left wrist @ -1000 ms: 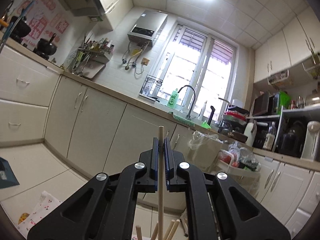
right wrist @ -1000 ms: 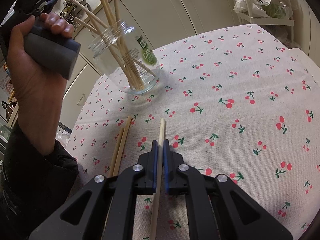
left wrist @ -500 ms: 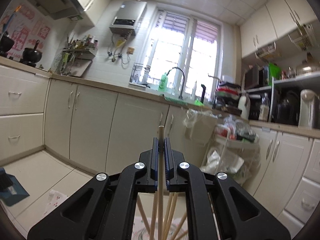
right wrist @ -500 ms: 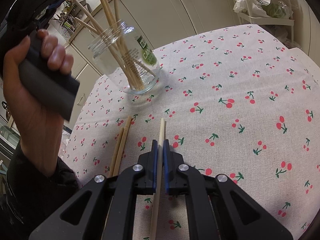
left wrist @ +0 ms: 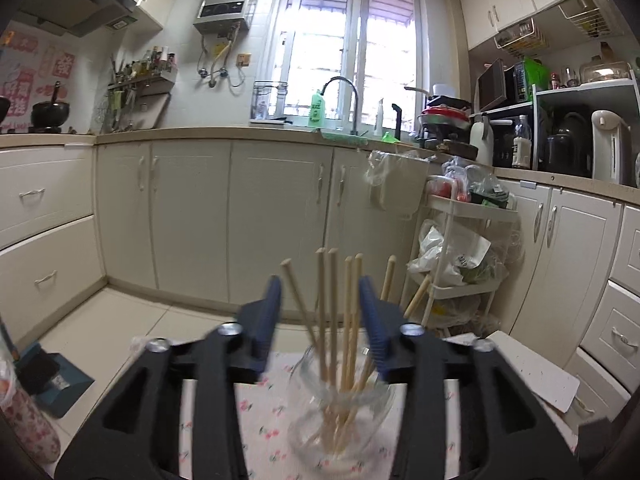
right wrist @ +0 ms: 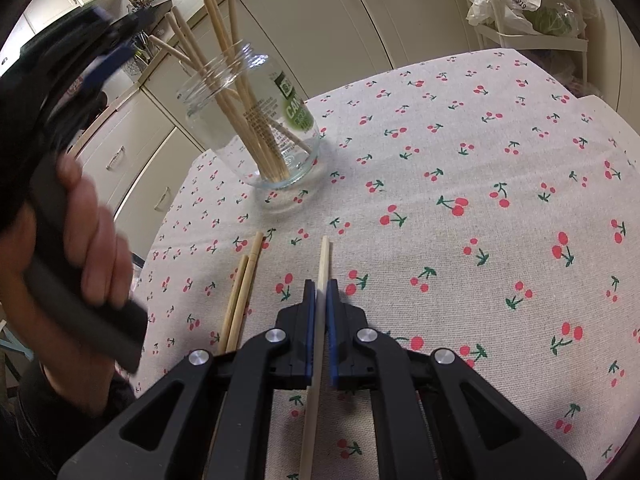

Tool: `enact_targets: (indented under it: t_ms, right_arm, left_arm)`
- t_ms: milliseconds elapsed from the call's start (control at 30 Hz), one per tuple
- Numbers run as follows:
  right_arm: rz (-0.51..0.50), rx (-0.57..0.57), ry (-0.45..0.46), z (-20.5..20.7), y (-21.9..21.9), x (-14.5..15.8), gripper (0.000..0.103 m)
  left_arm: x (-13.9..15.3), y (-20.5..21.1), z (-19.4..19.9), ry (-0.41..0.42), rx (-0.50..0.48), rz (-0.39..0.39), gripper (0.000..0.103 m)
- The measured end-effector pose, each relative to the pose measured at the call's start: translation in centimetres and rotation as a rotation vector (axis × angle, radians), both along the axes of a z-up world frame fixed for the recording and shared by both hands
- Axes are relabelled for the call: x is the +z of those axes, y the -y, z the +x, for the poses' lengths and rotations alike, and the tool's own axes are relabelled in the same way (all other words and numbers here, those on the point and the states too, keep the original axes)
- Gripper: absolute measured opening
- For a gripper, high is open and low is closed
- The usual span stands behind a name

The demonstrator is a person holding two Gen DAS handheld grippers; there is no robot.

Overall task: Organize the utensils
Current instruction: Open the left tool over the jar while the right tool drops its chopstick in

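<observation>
The left gripper (left wrist: 320, 300) has let its chopstick drop into the jar (right wrist: 256, 128), jaws now apart; the right gripper (right wrist: 319, 292) jaws clamp a chopstick (right wrist: 323, 256) on the bench (right wrist: 480, 200).

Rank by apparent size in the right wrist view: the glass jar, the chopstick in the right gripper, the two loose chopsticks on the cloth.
1. Glass jar, bulkiest.
2. Chopstick in the right gripper: longest, but nearest the camera, so uncertain.
3. Two loose chopsticks: alike, unranked.
</observation>
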State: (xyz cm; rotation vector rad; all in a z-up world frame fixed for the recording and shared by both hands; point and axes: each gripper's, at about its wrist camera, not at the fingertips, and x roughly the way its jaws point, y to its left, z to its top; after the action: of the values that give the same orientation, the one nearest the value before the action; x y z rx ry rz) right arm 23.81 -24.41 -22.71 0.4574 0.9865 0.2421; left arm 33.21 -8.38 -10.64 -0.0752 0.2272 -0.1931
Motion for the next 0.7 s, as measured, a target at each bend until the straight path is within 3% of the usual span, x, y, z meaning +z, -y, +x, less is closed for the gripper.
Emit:
enact_targets:
  t_ms: [100,300,467,600,700]
  right_arm:
    - [0.055,-0.029,0.028,-0.3,0.8,0.6,0.006]
    - [0.108,-0.076,0.196,-0.4,1.5,5.3,0.007]
    - [0.133,-0.113,0.296,0.9,1.6,8.8,0.007]
    - [0.092,-0.102,0.303,1.8,1.4,10.0,0.006]
    - [0.013,-0.058,0.219,2.0,0.7,9.0,0.008]
  left_arm:
    - [-1.1,-1.3,-1.6,-0.032,0.030,-0.012,0.058]
    - [-4.3,-4.0,-2.7,-0.147,0.086,-0.050,0.067]
    - [-5.1,-5.4,-2.8,-0.171,0.140,-0.072,0.082]
    - [-6.0,-5.8,-2.3,-0.207,0.159,-0.072,0.084]
    - [-6.6,-6.0,-1.7,-0.240,0.160,-0.085,0.084]
